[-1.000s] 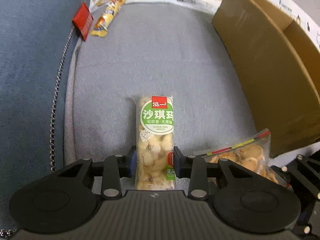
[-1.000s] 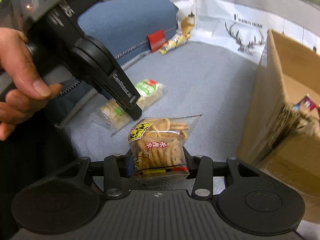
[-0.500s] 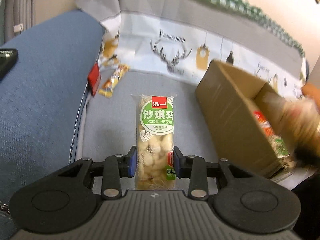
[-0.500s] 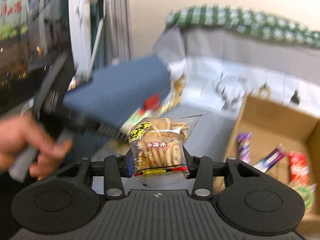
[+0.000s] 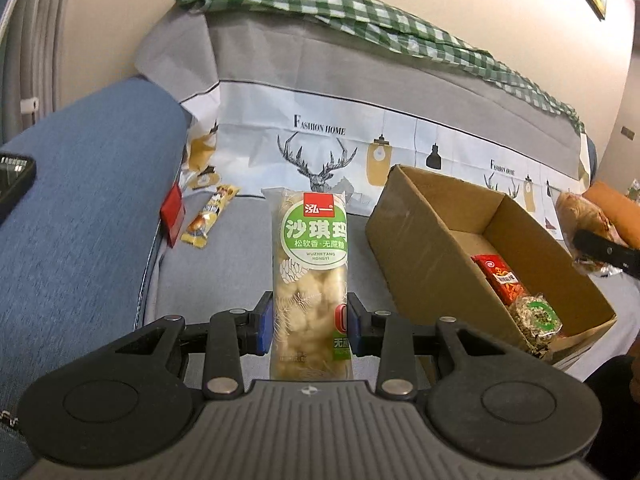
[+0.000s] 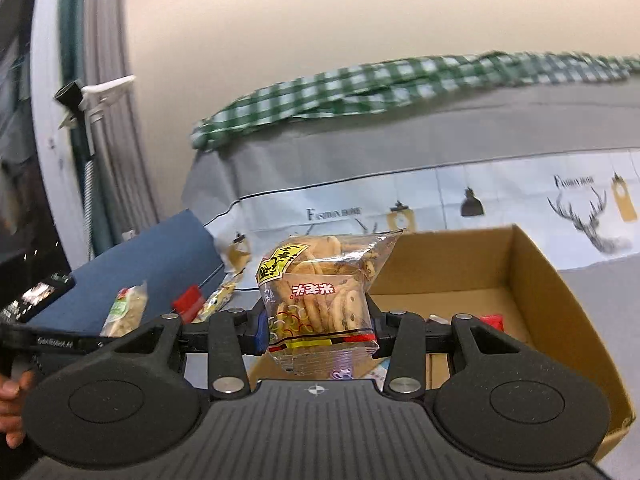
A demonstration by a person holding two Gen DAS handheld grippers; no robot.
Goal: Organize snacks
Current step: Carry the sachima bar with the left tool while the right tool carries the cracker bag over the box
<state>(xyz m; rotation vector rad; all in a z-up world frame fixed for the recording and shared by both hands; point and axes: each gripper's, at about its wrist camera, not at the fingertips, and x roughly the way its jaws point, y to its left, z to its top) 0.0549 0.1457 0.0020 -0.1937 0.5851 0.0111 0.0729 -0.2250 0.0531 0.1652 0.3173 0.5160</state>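
Observation:
My left gripper (image 5: 310, 322) is shut on a tall clear snack pack with a green label (image 5: 310, 280) and holds it upright above the grey sofa seat, left of the open cardboard box (image 5: 432, 256). My right gripper (image 6: 316, 330) is shut on a clear bag of round crackers (image 6: 320, 296) and holds it over the near left corner of the same box (image 6: 560, 300). The cracker bag also shows at the far right of the left wrist view (image 5: 584, 220). The green-label pack shows at the left of the right wrist view (image 6: 124, 308).
Several snack packets lie in the box (image 5: 500, 276). A yellow snack bar (image 5: 210, 216) and a red packet (image 5: 173, 216) lie at the back left of the seat by the blue armrest (image 5: 80, 220). A dark phone (image 5: 12, 184) rests on the armrest.
Both grippers have risen from the seat with their packs. The right gripper has moved right, to above the box. The views now tilt up to the sofa back and the wall.

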